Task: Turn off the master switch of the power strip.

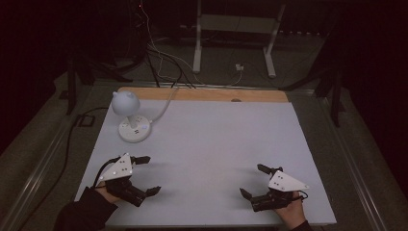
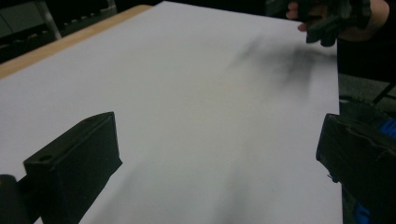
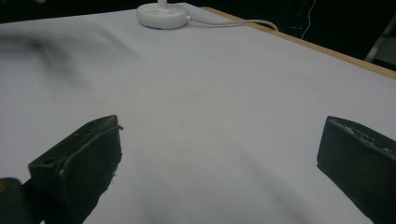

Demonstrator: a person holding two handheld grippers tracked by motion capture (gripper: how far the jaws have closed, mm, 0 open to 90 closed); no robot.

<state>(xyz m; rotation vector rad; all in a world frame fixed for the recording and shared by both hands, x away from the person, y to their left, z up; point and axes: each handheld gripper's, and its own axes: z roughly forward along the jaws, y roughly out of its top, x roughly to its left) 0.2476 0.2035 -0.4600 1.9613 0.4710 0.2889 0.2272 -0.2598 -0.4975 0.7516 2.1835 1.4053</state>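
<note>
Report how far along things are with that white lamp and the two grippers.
Nothing looks done yet: the white lamp stands at the table's far left, unlit as far as the dim pictures tell, with its cord running off the back edge. Nothing is in hand: the left gripper and right gripper are both open and empty near the front edge. Any handling of the lamp is left.

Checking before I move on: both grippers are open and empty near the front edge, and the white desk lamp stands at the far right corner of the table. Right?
Not quite. The white desk lamp stands at the far left of the table, not the far right; the high view shows it. The left gripper and right gripper are indeed open and empty near the front edge.
</note>
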